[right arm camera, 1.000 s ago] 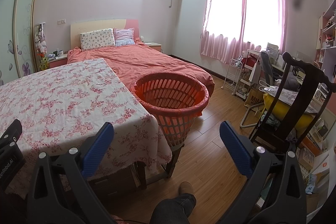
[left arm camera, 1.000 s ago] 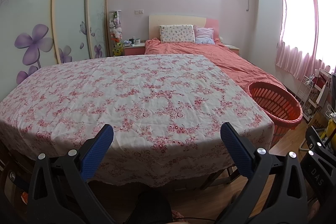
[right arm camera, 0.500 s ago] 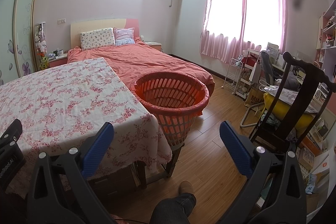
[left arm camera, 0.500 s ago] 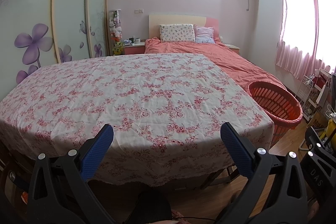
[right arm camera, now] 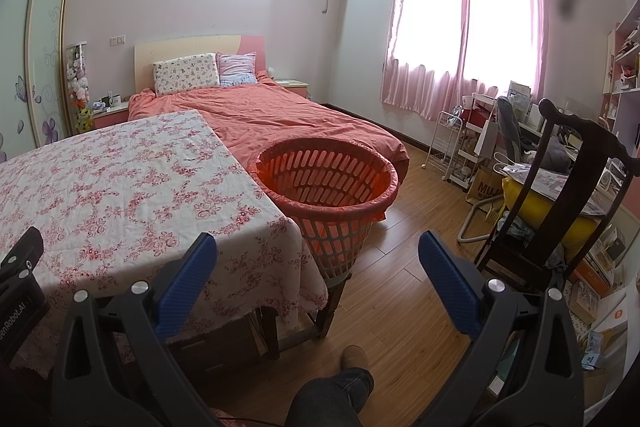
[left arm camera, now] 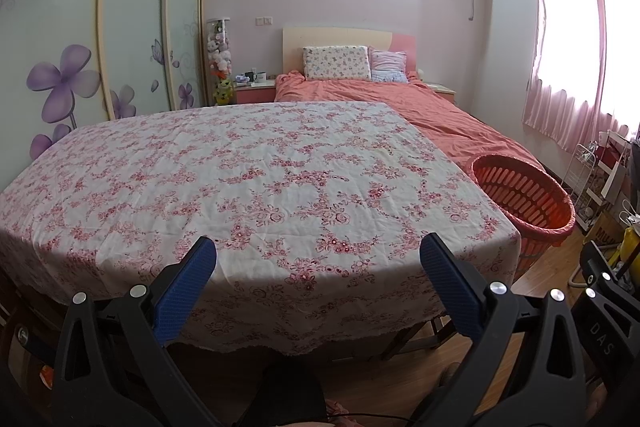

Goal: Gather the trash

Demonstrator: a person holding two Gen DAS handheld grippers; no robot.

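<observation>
No trash shows in either view. The basket [right arm camera: 326,187], which I take to be where trash goes, stands at centre frame in the right wrist view, just beside the table's far corner and touching or nearly touching the foot of the bed [right arm camera: 272,115]; in the left wrist view it sits at the right edge. It looks empty as far as its inside can be seen.

The table [left arm camera: 248,179], under a flowered cloth, fills the middle of the left wrist view, and nothing lies on it.

The left gripper [left arm camera: 318,267] hangs at lower centre over the table's near edge, jaws wide apart, holding nothing. The right gripper [right arm camera: 318,265] is equally wide and empty, low in its frame over the floor [right arm camera: 404,267] between table and chair [right arm camera: 560,195].

My judgement: this is either the very start or the end of collecting. The next move calls for finding something to pick up; clutter at the right of the frame is too small to sort.
</observation>
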